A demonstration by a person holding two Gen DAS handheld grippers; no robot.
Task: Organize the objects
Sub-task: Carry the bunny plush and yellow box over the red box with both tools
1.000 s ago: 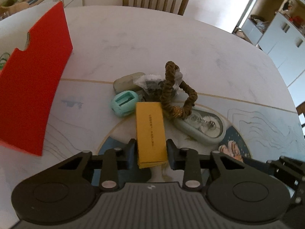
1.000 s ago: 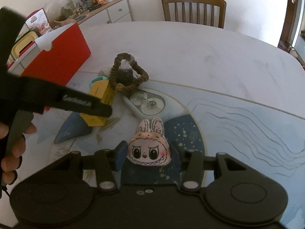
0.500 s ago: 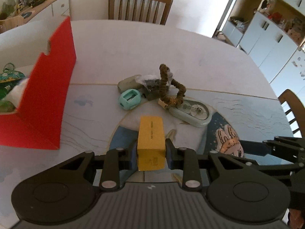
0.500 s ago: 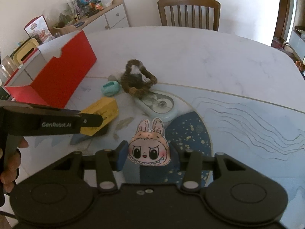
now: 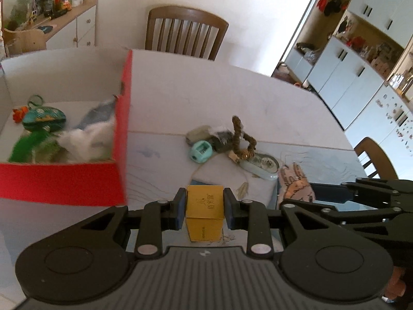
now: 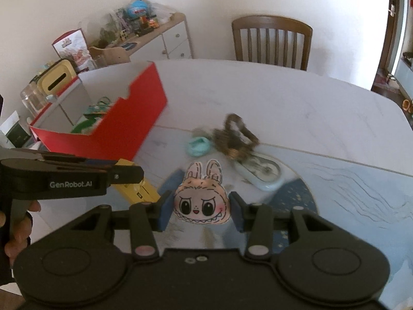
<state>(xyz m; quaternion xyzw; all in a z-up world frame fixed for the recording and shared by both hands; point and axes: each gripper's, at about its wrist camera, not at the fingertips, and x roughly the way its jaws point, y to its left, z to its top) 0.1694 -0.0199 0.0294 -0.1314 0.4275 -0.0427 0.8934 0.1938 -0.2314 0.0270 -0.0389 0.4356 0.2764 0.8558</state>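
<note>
My left gripper (image 5: 205,210) is shut on a small yellow box (image 5: 204,206), held above the table to the right of the red box (image 5: 64,183). The same yellow box (image 6: 140,188) shows in the right wrist view under the left gripper's fingers (image 6: 124,174). My right gripper (image 6: 201,208) is shut on a flat pink bunny-faced toy (image 6: 201,202), lifted off the table. That toy (image 5: 296,188) appears at the right of the left wrist view. The red box (image 6: 121,126) stands open and holds green and white soft items (image 5: 59,142).
On the table lie a mint sharpener-like piece (image 5: 201,150), a grey stone-like lump (image 5: 197,133), a brown braided ring (image 5: 242,139) and a pale oval case (image 5: 260,164). A wooden chair (image 5: 184,33) stands behind the table (image 5: 206,95). A sideboard (image 6: 155,41) is at the left.
Both grippers have risen with their loads. The left one has carried the yellow box left toward the red box, whose inside now shows. The pile on the table has not moved.
</note>
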